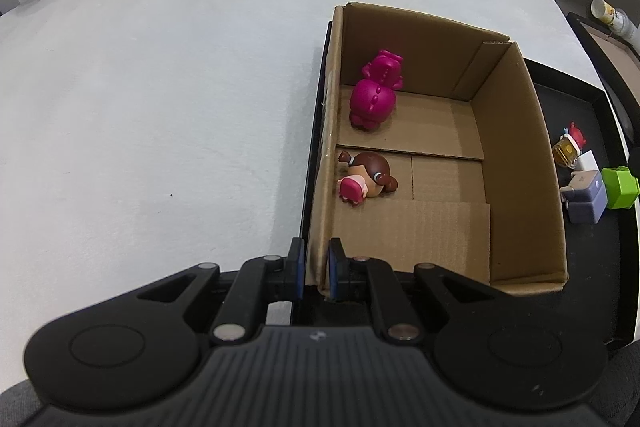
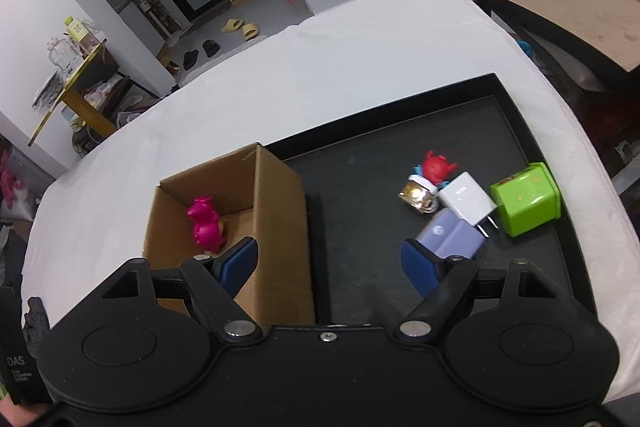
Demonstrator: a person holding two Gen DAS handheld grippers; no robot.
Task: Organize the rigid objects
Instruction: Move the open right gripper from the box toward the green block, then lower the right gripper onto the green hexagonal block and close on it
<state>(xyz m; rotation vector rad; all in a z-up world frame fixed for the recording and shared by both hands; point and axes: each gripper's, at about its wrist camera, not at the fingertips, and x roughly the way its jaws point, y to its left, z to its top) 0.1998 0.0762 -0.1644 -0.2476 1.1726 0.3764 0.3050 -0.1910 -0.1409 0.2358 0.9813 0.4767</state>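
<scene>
The left claw pinches the near wall of the cardboard box, probably to steady it. Inside the box lie a pink figure and a doll. The right claw hangs wide beside the box, near the purple charger on the black tray.

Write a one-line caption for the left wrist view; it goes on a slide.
Left gripper clamps the cardboard box wall; magenta toy and doll lie inside.
</scene>
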